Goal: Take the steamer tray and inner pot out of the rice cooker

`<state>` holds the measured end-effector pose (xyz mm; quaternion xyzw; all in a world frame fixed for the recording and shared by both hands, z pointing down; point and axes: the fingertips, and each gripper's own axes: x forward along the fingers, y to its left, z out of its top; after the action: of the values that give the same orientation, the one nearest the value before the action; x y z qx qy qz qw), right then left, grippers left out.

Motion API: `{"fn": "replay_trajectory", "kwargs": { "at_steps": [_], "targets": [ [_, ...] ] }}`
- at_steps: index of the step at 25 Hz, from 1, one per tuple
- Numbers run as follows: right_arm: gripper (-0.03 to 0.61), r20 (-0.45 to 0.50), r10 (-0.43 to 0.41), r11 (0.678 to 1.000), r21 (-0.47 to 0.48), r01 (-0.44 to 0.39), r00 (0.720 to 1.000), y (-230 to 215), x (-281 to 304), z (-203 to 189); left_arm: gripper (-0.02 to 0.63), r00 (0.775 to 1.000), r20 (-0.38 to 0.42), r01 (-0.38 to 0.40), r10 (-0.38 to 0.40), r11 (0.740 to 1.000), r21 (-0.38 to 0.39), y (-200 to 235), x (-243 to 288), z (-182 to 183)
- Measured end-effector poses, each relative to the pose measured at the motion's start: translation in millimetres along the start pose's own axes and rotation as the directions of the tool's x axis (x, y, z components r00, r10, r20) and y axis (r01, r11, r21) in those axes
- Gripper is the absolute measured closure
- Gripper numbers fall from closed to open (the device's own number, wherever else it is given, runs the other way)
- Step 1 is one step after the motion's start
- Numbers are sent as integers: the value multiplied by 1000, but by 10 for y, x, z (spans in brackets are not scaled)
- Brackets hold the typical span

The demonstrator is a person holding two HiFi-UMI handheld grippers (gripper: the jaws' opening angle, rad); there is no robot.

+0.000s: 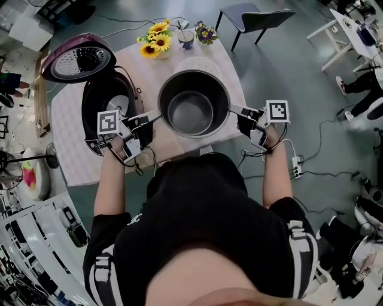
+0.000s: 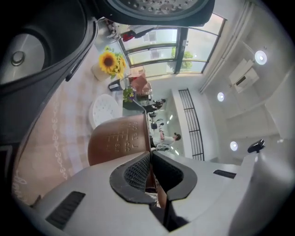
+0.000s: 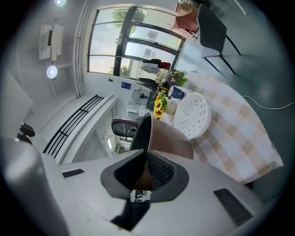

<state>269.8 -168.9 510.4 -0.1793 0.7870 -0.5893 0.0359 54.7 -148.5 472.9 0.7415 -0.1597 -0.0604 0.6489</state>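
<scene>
The dark metal inner pot (image 1: 194,106) hangs over the table, to the right of the open rice cooker (image 1: 105,106). My left gripper (image 1: 157,115) is shut on the pot's left rim, and my right gripper (image 1: 233,109) is shut on its right rim. In the left gripper view the pot's bronze outer wall (image 2: 119,138) rises from between the pads. In the right gripper view the pot's rim (image 3: 142,133) runs into the jaws. The white steamer tray (image 3: 194,114) lies on the tablecloth behind the pot. The cooker's purple lid (image 1: 78,57) stands raised.
A vase of sunflowers (image 1: 157,39) and a cup with flowers (image 1: 187,38) stand at the table's far edge. The checked tablecloth (image 1: 72,131) covers the table. A dark chair (image 1: 254,18) stands beyond the table, and cables lie on the floor (image 1: 311,161) to the right.
</scene>
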Motion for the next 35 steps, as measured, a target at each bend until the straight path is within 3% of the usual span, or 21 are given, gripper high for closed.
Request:
{"fn": "replay_trajectory", "kwargs": {
  "at_steps": [9,16,20,22,25,30,35],
  "targets": [
    [555,-56,-64,998,-29,63,996,-513,-111,-71,600,996,13,-89,91,993,-76,495,227,-274],
    [561,-33,-172,985,-32,171,984,-801,-231,-106,600,993,-38,-115,113,992,-44,643,311,-389],
    [564,-8,-171,985,-22,171,985,-758,-280,-87,600,992,-52,-113,111,993,-36,617,351,-402],
    [563,-2,-136,991,0,136,991,-686,-292,-107,600,994,-70,-88,85,995,-42,556,382,-435],
    [563,-8,-112,994,6,112,994,-667,-332,-170,600,989,-104,-110,105,993,-43,587,402,-510],
    [563,-52,-259,966,-8,259,965,-947,-479,-237,600,983,-131,-133,126,990,-48,718,427,-578],
    [563,-53,-286,958,0,287,957,-1014,-477,-236,600,969,-150,-207,196,976,-64,919,466,-641]
  ]
}}
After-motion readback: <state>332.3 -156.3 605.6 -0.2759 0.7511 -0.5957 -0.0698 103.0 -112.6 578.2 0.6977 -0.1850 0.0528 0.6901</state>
